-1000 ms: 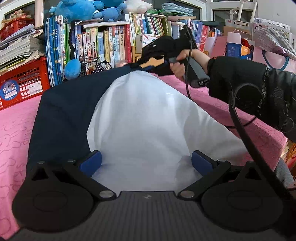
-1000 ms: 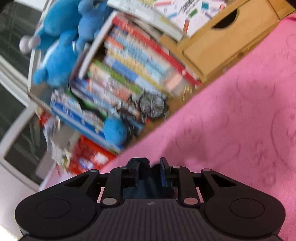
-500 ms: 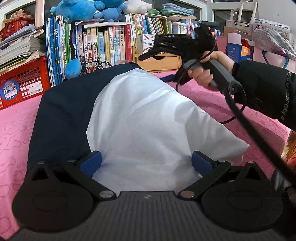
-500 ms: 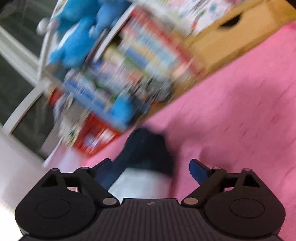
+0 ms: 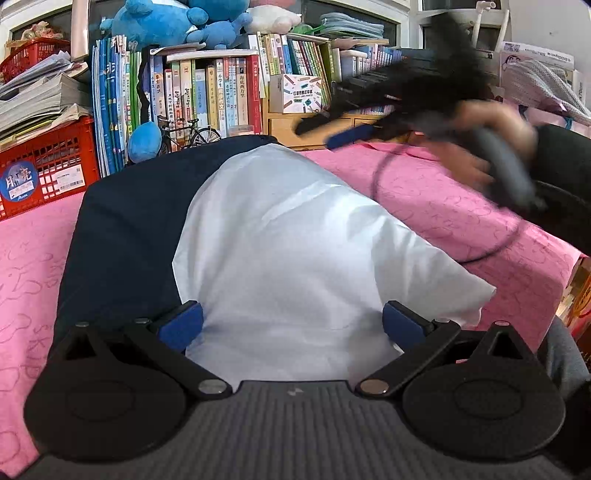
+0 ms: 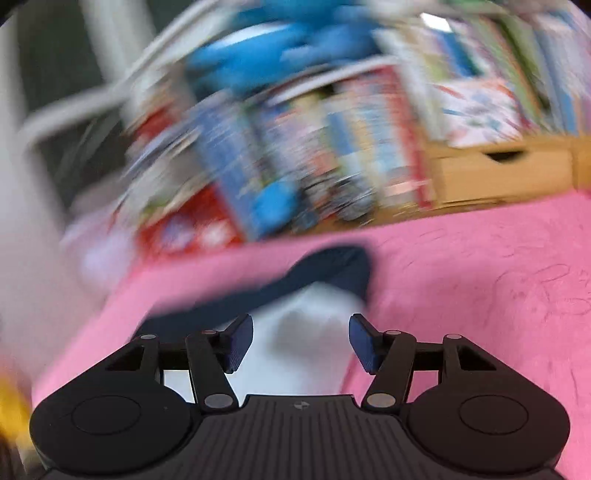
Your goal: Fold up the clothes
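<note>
A navy and white garment [image 5: 258,236] lies folded on the pink cloth [image 5: 461,206], white panel on top, navy showing along its left and far edge. My left gripper [image 5: 293,326] stands open just above the garment's near edge, with nothing between its blue pads. In the left wrist view my right gripper [image 5: 332,129] is blurred in the air over the far right, held by a hand [image 5: 491,147]. The right wrist view is motion-blurred; there my right gripper [image 6: 301,343] is open above the garment [image 6: 314,306], holding nothing.
Books [image 5: 207,96] line the back, with blue plush toys [image 5: 159,22] on top and a small bicycle model [image 5: 188,134] in front. A red crate [image 5: 44,162] stands back left, a wooden drawer box [image 5: 291,123] behind the garment. A cable [image 5: 491,243] trails over the cloth.
My right gripper let go of the garment's far navy edge, opened, and swung up and to the right. The left gripper and the garment have stayed put.
</note>
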{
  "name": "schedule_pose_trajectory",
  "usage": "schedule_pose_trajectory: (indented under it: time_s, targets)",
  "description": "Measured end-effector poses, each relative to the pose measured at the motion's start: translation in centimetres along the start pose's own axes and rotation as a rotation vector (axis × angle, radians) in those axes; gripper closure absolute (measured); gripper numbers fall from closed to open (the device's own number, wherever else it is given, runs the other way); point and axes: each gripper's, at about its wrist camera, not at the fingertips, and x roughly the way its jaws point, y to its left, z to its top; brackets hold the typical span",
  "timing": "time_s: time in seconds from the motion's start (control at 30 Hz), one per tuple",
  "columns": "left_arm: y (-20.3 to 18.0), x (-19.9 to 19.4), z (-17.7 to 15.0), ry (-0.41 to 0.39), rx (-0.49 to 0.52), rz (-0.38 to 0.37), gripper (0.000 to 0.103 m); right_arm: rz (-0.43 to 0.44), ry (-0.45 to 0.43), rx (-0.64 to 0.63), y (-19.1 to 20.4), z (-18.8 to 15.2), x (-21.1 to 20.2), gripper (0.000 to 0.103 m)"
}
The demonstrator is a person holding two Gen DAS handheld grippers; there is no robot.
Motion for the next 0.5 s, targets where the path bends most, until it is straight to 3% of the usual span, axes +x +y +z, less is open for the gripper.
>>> schedule_pose_trajectory:
  time_s: [0.1,0.2,0.33,0.43,0.5]
  targets:
    - [-0.4,-1.0,0.1,0.026,-0.002,0.044,0.000,0.010,0.071,-0.142,4.4,-4.7,-3.7,0.044]
    - [-0.8,-2.4,0.2,0.076,-0.046,0.092,0.000,-0.049,0.133,-0.234,6.7,-9.8,-6.3,0.040]
    - [-1.8,-4.1,0.4,0.133,-0.096,0.157,0.000,-0.103,0.042,-0.171,7.5,-13.8,-10.7,0.036]
    - [-2.7,-5.3,0.6,0.168,-0.124,0.207,0.000,-0.236,-0.038,-0.166,9.2,-15.8,-13.4,0.021]
    - [-3.4,-6.1,0.7,0.191,-0.143,0.241,0.000,-0.278,-0.049,-0.232,10.8,-16.9,-14.4,0.011]
